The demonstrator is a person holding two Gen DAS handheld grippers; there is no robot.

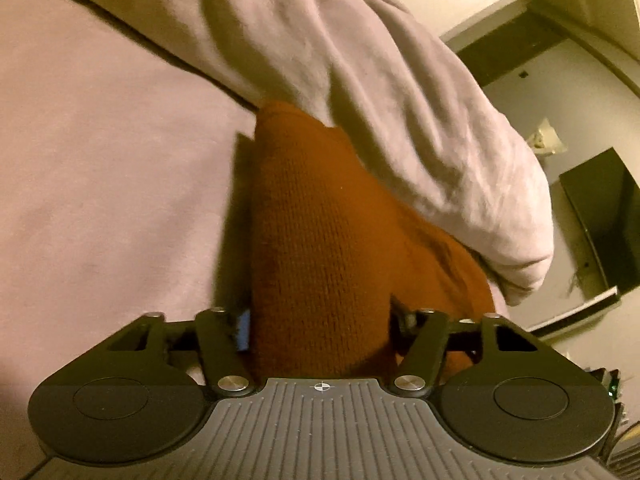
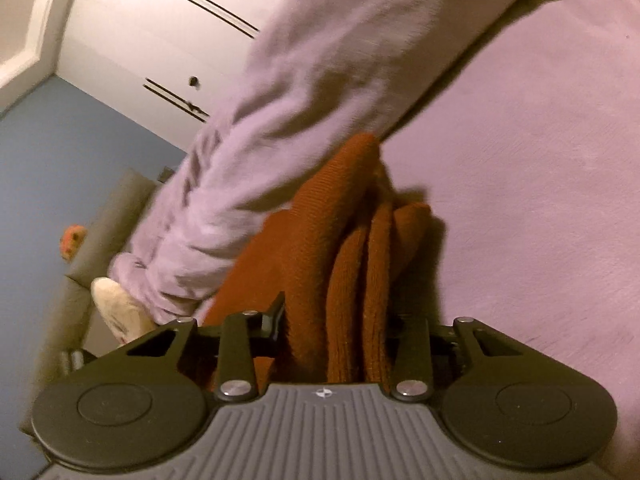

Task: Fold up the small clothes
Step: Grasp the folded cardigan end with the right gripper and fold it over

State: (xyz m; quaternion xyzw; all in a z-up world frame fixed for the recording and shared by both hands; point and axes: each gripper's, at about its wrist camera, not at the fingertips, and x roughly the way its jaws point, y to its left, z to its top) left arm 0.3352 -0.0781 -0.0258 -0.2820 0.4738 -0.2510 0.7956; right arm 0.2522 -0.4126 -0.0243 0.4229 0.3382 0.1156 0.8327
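This is a home bedroom. Under and ahead of both grippers spreads a bed (image 2: pixel 540 160) in a soft lilac cover, with a thick rolled duvet (image 1: pixel 380 100) of the same cloth lying across it just beyond the fingers. Past the duvet, left of the right gripper, stands a white wardrobe (image 2: pixel 152 32) with slim dark handles, beside a blue wall (image 2: pixel 60 160). Right of the left gripper, beyond the bed's edge, hangs a dark flat screen (image 1: pixel 600 220) on a pale wall.
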